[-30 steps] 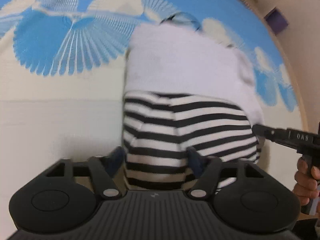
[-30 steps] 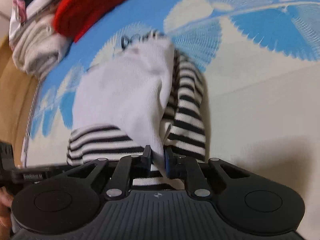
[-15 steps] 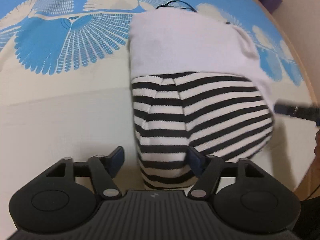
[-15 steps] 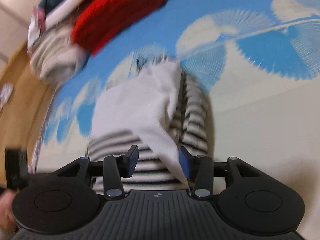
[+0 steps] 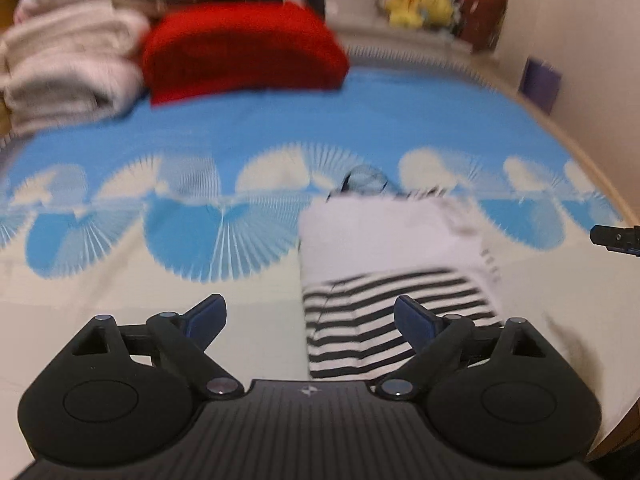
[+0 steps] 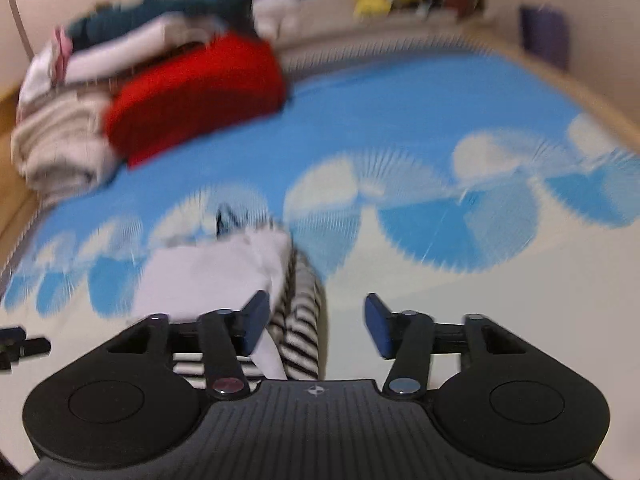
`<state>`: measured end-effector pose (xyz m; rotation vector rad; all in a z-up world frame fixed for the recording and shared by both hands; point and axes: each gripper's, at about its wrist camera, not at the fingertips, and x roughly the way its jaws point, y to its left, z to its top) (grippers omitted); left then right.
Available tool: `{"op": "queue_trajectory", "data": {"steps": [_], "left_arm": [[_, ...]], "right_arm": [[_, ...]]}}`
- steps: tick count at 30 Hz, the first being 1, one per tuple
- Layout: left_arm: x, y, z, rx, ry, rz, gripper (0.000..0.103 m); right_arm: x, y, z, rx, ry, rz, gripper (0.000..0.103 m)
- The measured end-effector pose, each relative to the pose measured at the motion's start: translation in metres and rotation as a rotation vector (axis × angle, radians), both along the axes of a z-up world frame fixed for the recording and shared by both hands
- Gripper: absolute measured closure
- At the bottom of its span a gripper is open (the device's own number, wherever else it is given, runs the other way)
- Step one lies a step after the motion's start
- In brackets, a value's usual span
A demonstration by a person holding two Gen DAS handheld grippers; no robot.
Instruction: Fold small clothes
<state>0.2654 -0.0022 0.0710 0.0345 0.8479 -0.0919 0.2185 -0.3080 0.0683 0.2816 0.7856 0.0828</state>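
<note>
We see both views blurred, yet the main things read clearly: the small black-and-white striped garment (image 5: 384, 320) lies folded on the bed (image 5: 120, 320), on the cream part of a cover printed with blue and white fan shapes, with a plain white layer (image 5: 384, 236) spread over its far half and the striped part nearest us. In the left wrist view the left gripper (image 5: 310, 314) hangs above the bed with its fingers (image 5: 206, 314) spreading wider at this moment; the striped cloth shows in the gap beneath them, but neither pad presses on it, so we judge nothing is held. At the right edge of that view the tip of the right gripper (image 5: 616, 236) pokes in above the cover. In the right wrist view the right gripper (image 6: 316, 326) also has its fingers (image 6: 378, 330) moving apart; the folded edge of the garment (image 6: 298, 320) lies under the gap, close beside the left pad, and whether it brushes that pad we cannot tell, though it is not pinched. At the far side of the bed rests a red folded piece (image 5: 240, 48), touching a stack of beige folded cloths (image 5: 68, 68) to its left, both well apart from the striped garment. Something yellow (image 5: 416, 6) sits on a ledge beyond the bed, too blurred to name, and a purple object (image 5: 540, 80) stands by the wall on the right
</note>
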Motion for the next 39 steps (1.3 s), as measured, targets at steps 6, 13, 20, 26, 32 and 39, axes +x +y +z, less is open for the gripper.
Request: {"op": "queue_trajectory", "data": {"steps": [6, 13, 20, 26, 32, 39], "left_arm": [[-0.073, -0.019, 0.037, -0.046, -0.116, -0.022, 0.009], [-0.134, -0.039, 0.021, -0.05, -0.132, 0.025, 0.009], [-0.13, -0.055, -0.003, 0.042, -0.105, 0.002, 0.009], [-0.115, -0.051, -0.016, 0.033, -0.039, 0.041, 0.009], [-0.11, -0.048, -0.019, 0.011, 0.0, 0.08, 0.009], [-0.109, -0.052, -0.02, 0.017, -0.004, 0.068, 0.009]], "right_arm": [[-0.07, 0.027, 0.046, -0.127, -0.095, 0.003, 0.03], [-0.135, 0.051, 0.048, -0.127, -0.102, -0.022, 0.02], [-0.144, 0.07, 0.006, -0.041, 0.003, -0.029, 0.02], [-0.136, 0.093, 0.006, -0.088, -0.046, 0.058, 0.02], [-0.131, 0.112, 0.004, -0.112, -0.046, 0.122, 0.02], [-0.126, 0.119, 0.002, -0.116, -0.036, 0.125, 0.02]]}}
